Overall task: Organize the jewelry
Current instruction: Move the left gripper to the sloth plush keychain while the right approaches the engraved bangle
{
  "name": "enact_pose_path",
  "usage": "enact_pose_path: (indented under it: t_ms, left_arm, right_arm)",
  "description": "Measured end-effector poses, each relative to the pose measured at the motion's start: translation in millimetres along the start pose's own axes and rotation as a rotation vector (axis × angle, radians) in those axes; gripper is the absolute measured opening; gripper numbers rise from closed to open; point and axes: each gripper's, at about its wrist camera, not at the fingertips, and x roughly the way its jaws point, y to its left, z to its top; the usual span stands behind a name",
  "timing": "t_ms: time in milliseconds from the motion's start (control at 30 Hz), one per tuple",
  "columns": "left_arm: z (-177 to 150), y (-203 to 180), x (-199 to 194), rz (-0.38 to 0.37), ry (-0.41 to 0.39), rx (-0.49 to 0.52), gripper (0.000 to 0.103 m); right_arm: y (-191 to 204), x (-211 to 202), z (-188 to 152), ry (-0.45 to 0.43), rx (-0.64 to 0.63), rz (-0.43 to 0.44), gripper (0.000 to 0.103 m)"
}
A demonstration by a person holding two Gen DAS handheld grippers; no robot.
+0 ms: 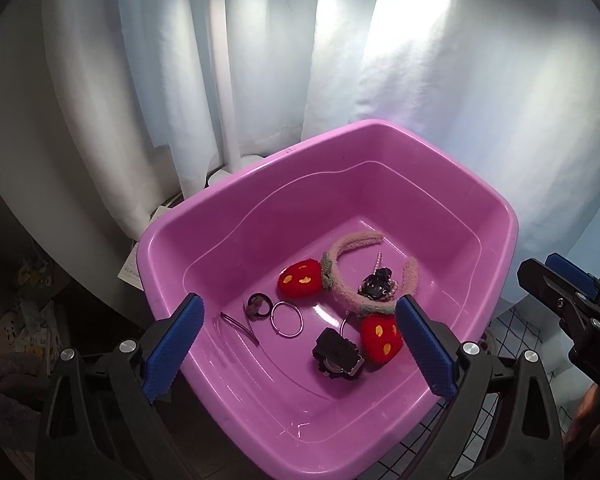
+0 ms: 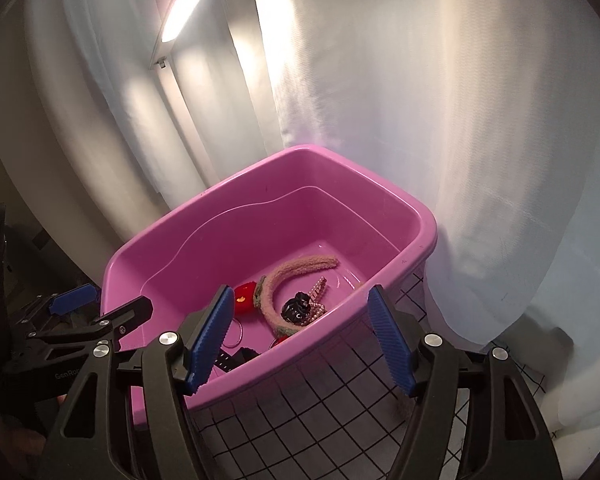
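While curving far-to-near inside the tub (image 1: 496, 208), headband (image 1: 342, 292), both strawberries leftward.

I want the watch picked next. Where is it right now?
In the left wrist view, the black watch lies on the floor of the pink tub, near its front, just left of the nearer red strawberry.

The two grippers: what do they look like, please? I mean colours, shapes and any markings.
The left gripper and the right gripper are alike: black plastic frames with triangular cut-outs, silver round bolts at the joints, and two fingers faced with blue ribbed pads. White lettering starting "GenRo" marks the left gripper's body in the right wrist view. No cables or sleeves show.
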Motion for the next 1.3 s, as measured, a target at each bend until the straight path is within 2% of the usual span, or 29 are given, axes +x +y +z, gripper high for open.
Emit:
enact_pose_path:
  t_ms: [300,533,667,733,1000,1200,1300]
  left_arm:
    - [-20,-50,-39,-0.074,-0.066,0.085,0.095]
    - [-49,-106,-59,-0.224,-0.071,0.18,0.095]
    - [-67,-138,-62,-0.306,-0.055,0.249,0.097]
    - [-77,-152,-59,-0.338,-0.035,0.28,0.097]
    - [-110,-189,-31,-0.37,0.03,0.386,0.097]
    - [-133,-207,7,-0.366,0.067,0.451,0.097]
    - [-141,-212,31,-0.338,0.063,0.477,0.097]
  right_arm:
    - [-49,-66,-47,-0.086,0.078,-0.062,0.069]
    - [-99,-111,-95,-0.117,0.171,-0.165,0.069]
    - [-125,-126,-130,-0.098,0.236,-0.227,0.069]
    - [-136,-128,-145,-0.077,0.271,-0.253,0.069]
    - [-153,-127,-191,-0.055,0.34,-0.318,0.069]
    - [-159,-100,-215,-0.017,0.373,-0.333,0.069]
    - [-162,-81,-226,-0.006,0.39,-0.334,0.069]
